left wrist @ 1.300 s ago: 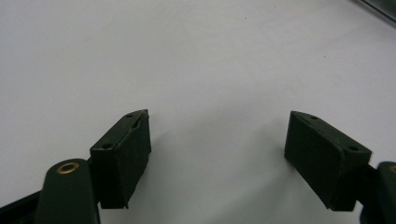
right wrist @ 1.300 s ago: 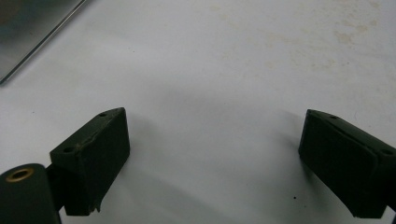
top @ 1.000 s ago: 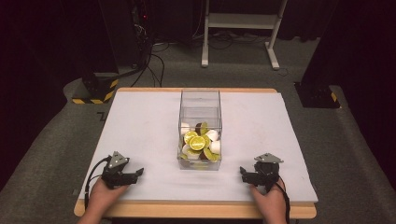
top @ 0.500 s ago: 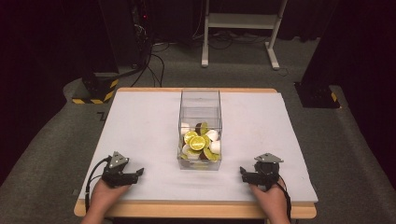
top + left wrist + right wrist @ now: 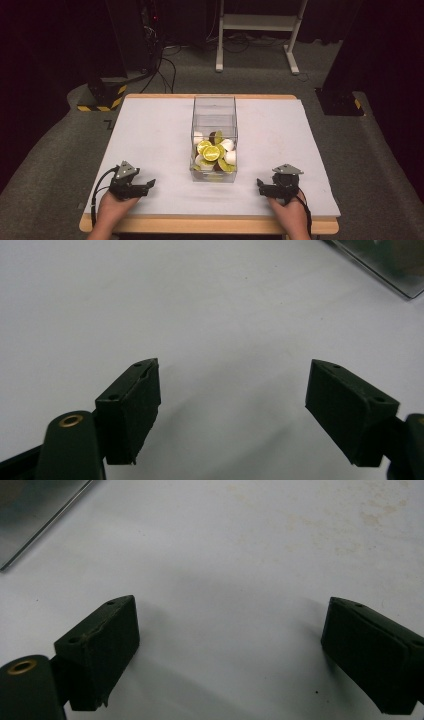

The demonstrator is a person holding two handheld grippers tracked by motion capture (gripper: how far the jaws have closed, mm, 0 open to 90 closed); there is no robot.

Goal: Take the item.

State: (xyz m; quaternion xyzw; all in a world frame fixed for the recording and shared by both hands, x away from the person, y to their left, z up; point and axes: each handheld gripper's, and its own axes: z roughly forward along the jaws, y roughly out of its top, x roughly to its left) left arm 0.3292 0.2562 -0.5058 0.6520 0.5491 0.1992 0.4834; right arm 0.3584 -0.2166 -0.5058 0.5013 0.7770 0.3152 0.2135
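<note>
Left claw point(image 5: 149, 184) sits on the near-left part of the white-topped wooden bench point(image 5: 150, 135), jaws spread wide, nothing between them. In the left gripper view the claw point(image 5: 232, 405) has bare white surface in its gap, and a corner of the clear rectangular plastic bin point(image 5: 385, 265) shows at top right. Right claw point(image 5: 260, 186) is on the near-right part of the bench, jaws also wide apart and empty. In the right gripper view the claw point(image 5: 230, 647) frames bare bench, bin edge point(image 5: 35, 515) at top left. Clear bin point(image 5: 214, 140) stands mid-bench between both claws, well apart from each. Inside it, at the near end: yellow-green round pieces point(image 5: 211, 152) mixed with white pieces point(image 5: 230, 157) and something dark point(image 5: 213, 136); can't tell what they are.
</note>
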